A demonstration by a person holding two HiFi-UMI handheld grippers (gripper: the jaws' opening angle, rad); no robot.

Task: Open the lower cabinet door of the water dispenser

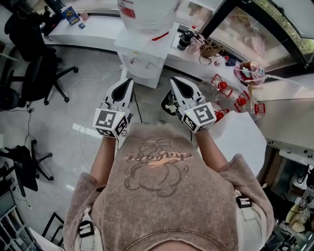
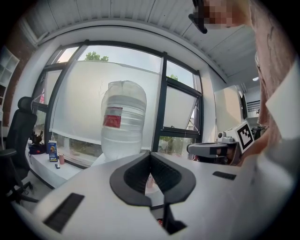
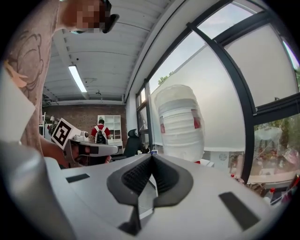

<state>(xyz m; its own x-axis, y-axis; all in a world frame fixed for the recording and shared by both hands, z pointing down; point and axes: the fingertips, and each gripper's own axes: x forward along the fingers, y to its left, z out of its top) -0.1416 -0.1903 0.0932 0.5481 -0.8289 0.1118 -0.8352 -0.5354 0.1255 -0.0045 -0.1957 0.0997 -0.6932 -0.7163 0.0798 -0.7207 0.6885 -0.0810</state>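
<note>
Nothing reads clearly. The shirt (image 1: pixel 162 196) front has a cursive word (image 1: pixel 157 157) above a cartoon outline, seen upside down, and its letters can't be made out. The water bottle (image 2: pixel 123 117) has a red label (image 2: pixel 112 120) with print too small to read. The blue box (image 1: pixel 70 14) on the far desk (image 1: pixel 98 28) has print that is unreadable. The left cube (image 1: pixel 111 121) and right cube (image 1: pixel 198 116) show black-and-white square code markers, with no letters or numbers.

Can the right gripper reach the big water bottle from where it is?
Probably yes. The right gripper points toward the bottle, and only open air shows between them. Its jaws are shut, though, so it could only touch the bottle, not grab it.
</note>
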